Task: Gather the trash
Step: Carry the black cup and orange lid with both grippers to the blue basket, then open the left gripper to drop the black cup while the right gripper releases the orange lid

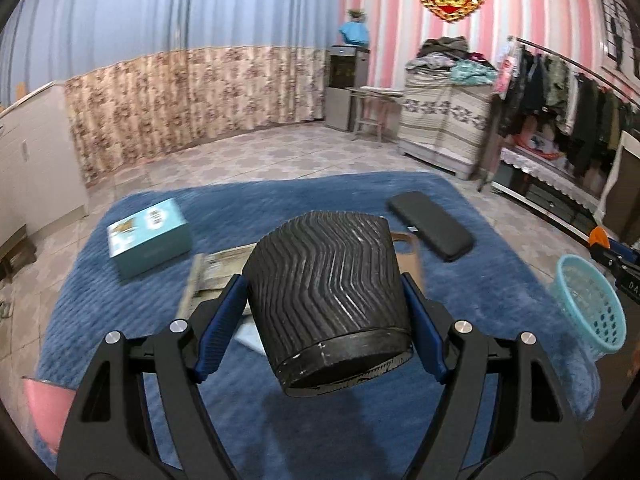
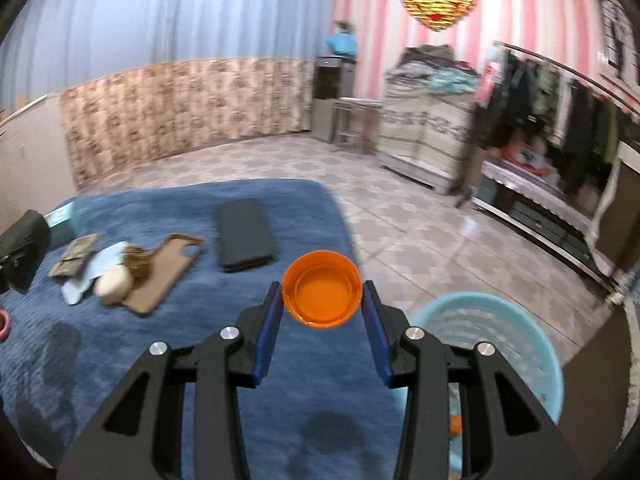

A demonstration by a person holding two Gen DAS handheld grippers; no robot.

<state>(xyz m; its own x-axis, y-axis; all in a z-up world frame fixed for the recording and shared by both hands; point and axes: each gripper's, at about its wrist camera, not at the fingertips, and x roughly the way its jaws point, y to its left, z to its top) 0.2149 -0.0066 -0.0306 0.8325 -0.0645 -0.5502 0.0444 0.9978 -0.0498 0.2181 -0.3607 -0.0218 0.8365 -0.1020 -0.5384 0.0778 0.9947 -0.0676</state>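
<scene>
1. I see even, dim indoor light in both views.
2. Motion blur smears my right view most, especially the clothes rack (image 2: 560, 120).
3. Fisheye bends the edges; corners go black.
4. Soft shadows fall on the blue blanket (image 2: 100, 380).

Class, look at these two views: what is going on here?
A person is collecting trash from a blue blanket with hand-held tongs. The left tongs grip a black ribbed cup-like container, held tilted above the blanket. The right tongs hold an orange cap by its rim, beside a light blue basket on the floor at the blanket's edge. A tan phone case, a black case, a teal box and small scraps are on the blanket.
</scene>
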